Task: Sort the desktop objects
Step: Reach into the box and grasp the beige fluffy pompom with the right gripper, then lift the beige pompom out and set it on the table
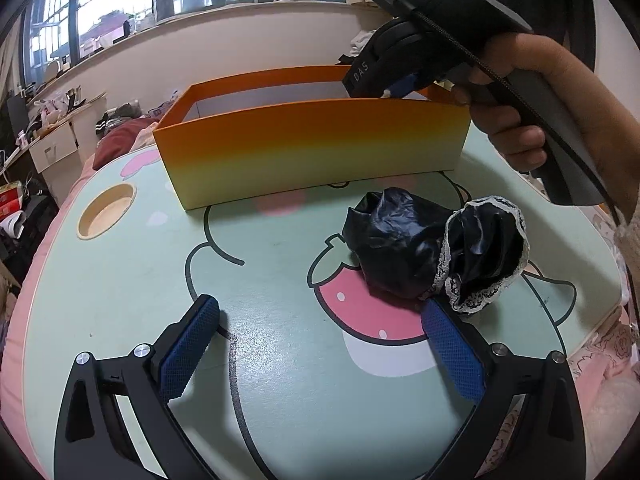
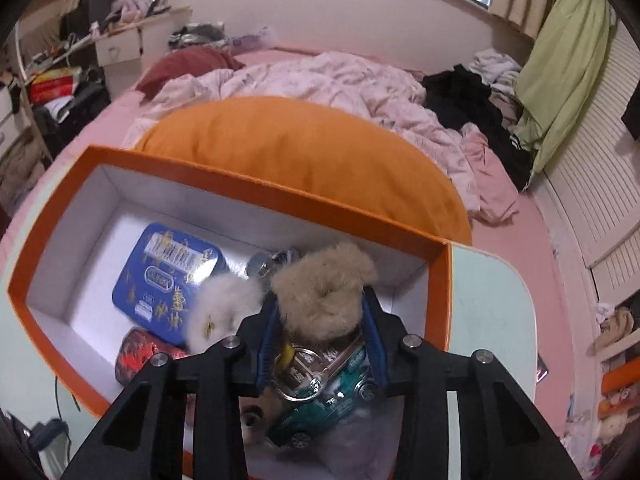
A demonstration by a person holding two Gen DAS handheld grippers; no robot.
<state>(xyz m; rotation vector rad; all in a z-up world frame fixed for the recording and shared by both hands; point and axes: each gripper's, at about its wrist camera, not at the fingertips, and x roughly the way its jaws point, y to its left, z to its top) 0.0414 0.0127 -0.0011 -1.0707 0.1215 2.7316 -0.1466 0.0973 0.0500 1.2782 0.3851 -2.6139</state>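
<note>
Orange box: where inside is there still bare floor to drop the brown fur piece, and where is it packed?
Inside the orange box, bare white floor remains along the far wall and left end, beyond the blue tin. The near right end is crowded: green toy car, keyring, white fur ball, red item. The right gripper holds the brown fur piece over it.

The tongs [image 2: 320, 312] hide part of the green toy car [image 2: 320, 400].
</note>
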